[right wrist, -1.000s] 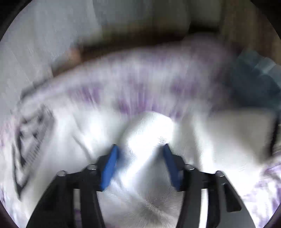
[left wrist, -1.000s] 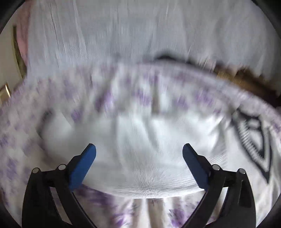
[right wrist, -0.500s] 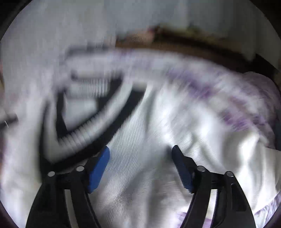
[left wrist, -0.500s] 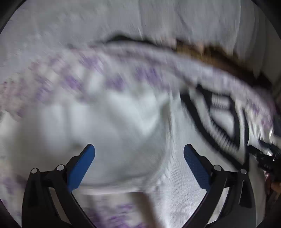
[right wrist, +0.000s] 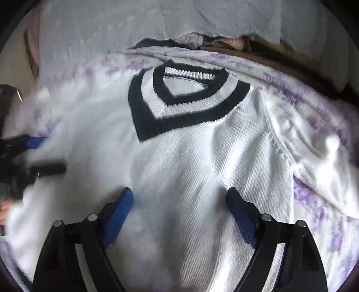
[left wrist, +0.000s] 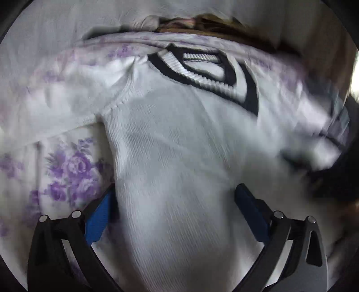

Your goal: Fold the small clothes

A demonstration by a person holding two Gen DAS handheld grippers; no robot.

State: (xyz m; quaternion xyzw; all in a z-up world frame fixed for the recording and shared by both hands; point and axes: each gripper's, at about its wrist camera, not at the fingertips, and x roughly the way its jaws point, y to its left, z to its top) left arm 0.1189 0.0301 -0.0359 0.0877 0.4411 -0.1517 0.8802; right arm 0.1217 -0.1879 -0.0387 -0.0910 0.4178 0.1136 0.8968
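Observation:
A small white knit sweater (left wrist: 179,139) with a black and white striped V-neck collar (left wrist: 211,69) lies on a bedsheet with purple flowers (left wrist: 71,170). It also shows in the right wrist view (right wrist: 202,170), collar (right wrist: 186,105) at the far side. My left gripper (left wrist: 175,211) is open, its blue pads on either side of the sweater's body near the left edge. My right gripper (right wrist: 179,213) is open over the middle of the sweater's body. The left gripper shows blurred at the left edge of the right wrist view (right wrist: 33,155).
A white textured cover (right wrist: 179,20) lies beyond the sheet, with a brown blanket edge (right wrist: 269,51) between them. One sleeve (right wrist: 314,161) lies out to the right on the sheet.
Both grippers have swung over the sweater's body and face the collar. My right gripper, partly closed around a fold a second ago, has opened and let it go.

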